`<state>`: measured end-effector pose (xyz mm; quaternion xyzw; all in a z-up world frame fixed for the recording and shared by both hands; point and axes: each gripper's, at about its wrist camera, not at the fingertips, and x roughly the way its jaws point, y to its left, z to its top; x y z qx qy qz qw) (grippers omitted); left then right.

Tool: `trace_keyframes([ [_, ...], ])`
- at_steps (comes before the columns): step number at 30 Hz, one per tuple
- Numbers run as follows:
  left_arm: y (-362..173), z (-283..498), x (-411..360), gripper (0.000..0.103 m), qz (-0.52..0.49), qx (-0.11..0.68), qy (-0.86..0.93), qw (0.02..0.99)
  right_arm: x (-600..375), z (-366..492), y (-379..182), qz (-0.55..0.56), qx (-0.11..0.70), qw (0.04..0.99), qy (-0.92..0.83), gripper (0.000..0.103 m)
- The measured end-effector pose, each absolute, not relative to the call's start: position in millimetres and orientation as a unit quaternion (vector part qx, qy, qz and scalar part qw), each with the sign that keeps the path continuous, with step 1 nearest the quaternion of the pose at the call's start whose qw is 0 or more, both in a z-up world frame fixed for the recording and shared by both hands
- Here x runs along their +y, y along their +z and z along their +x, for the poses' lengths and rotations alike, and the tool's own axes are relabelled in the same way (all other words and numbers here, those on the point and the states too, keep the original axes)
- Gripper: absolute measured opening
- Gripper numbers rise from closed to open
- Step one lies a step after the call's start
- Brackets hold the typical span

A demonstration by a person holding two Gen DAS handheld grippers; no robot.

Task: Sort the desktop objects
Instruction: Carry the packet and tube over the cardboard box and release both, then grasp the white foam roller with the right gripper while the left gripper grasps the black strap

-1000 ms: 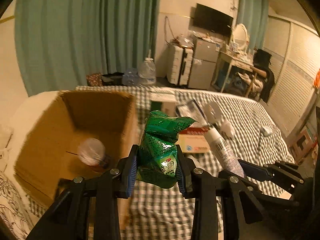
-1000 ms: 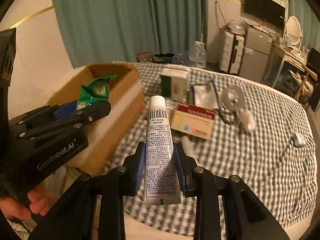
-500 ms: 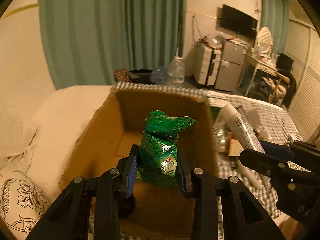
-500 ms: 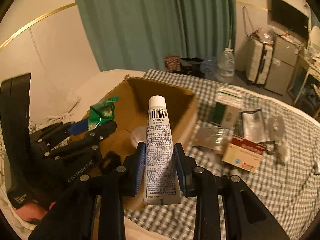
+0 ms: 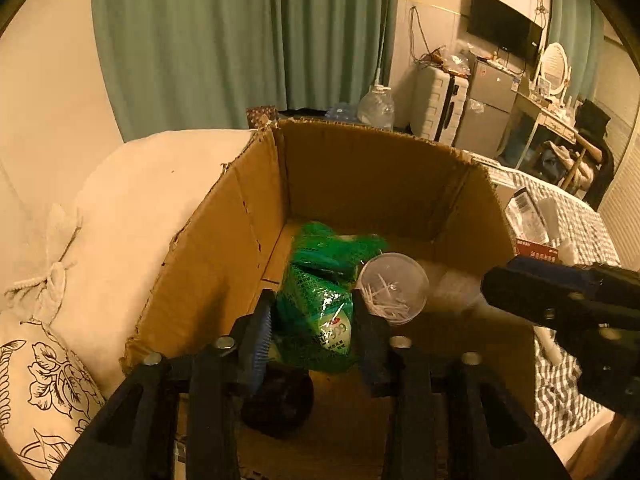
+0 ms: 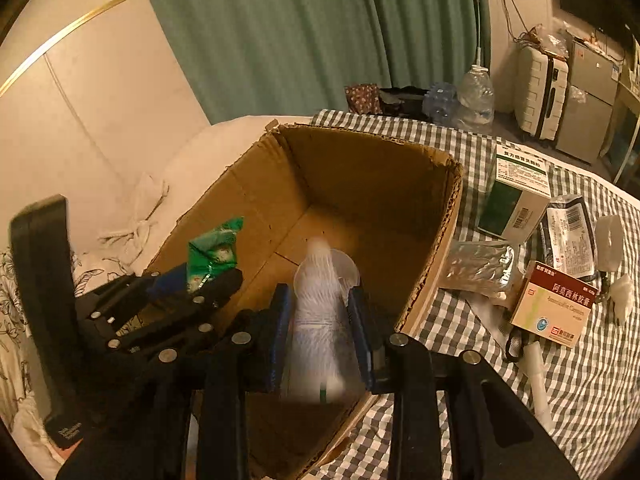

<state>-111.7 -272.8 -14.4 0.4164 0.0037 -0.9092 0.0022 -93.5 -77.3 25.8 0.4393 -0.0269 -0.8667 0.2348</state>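
Both grippers are black plastic linkages with silver screws, their fingers faced with ribbed blue pads.
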Motion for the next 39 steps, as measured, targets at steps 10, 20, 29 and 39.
trace_keyframes([
  [10, 2, -94, -249, 0.103, 0.407, 0.001, -0.913, 0.033, -9, -70, 44, 0.401, -0.034, 0.174, -0.899, 0.05],
  [20, 14, -68, -149, 0.103, 0.398, 0.025, -0.917, -0.024, 105, -20, 41, 0.378, -0.047, 0.092, -0.92, 0.071],
  [29, -44, -62, -50, 0.103, 0.433, -0.004, -0.899, -0.06, 194, 1, -3, 0.387, -0.105, 0.048, -0.915, 0.071],
  [39, -105, -59, -45, 0.103, 0.446, -0.033, -0.894, -0.039, 157, -29, -64, 0.434, -0.034, 0.127, -0.891, 0.068],
])
